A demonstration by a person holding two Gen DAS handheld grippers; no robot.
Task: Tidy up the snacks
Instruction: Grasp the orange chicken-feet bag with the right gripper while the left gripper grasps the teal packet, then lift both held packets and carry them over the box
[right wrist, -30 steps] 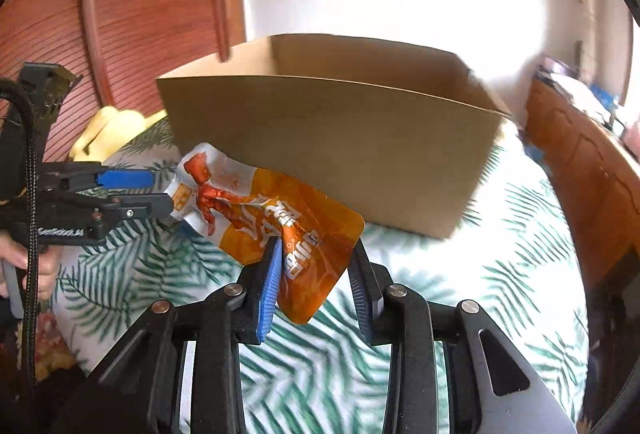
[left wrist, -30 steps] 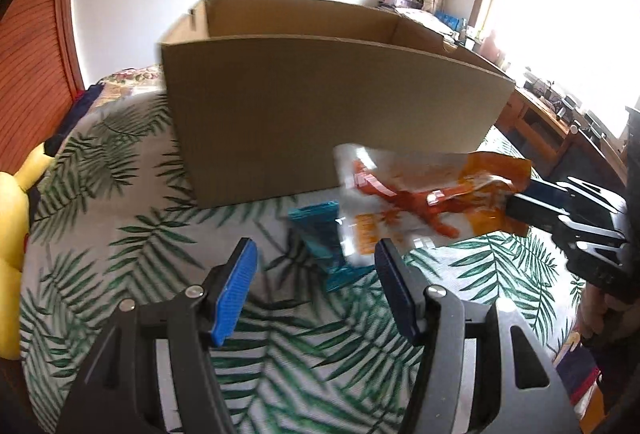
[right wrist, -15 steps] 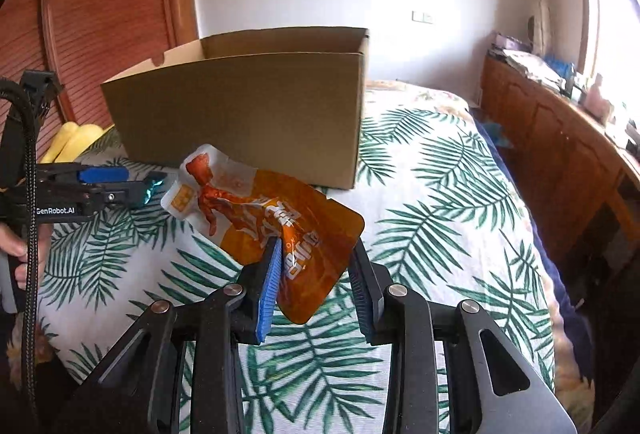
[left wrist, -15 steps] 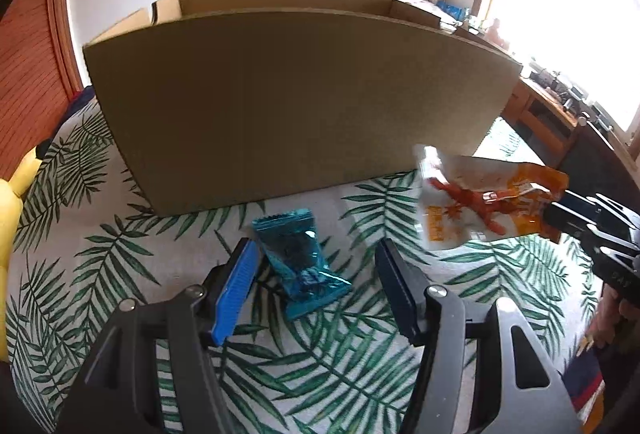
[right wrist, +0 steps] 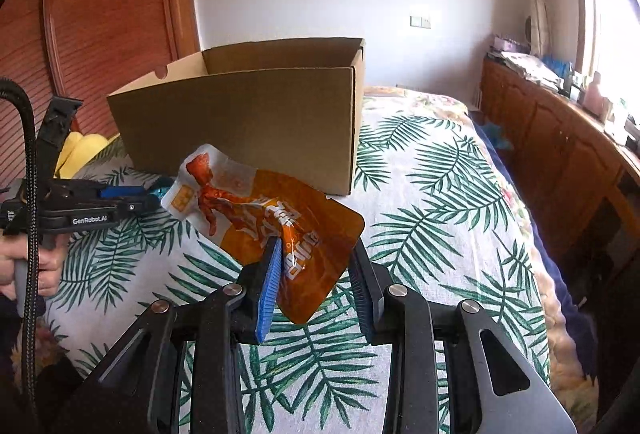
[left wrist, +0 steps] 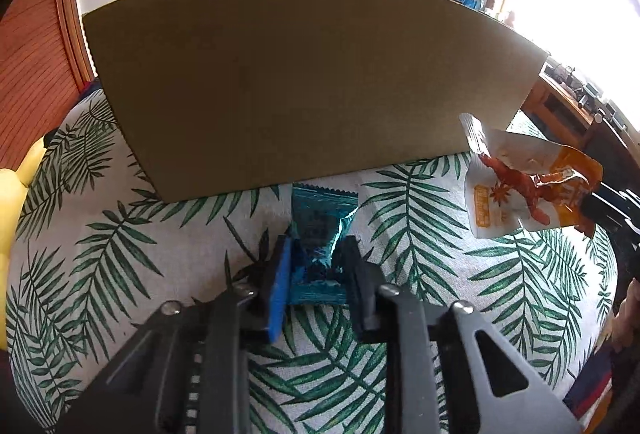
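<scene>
With the teal snack packet (left wrist: pixel 320 234) pinched on the bed (left wrist: pixel 420 274) by the left hand-held gripper (left wrist: pixel 316 266) and the orange pouch (right wrist: pixel 276 218) clamped aloft by the right hand-held gripper (right wrist: pixel 316 266), a lift over the cardboard box (right wrist: pixel 248 122) rim was seemingly called for next.

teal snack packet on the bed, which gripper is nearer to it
Left. The left gripper has its jaws closed around the teal snack packet. The right gripper is off to the side, gripping the orange pouch.
</scene>
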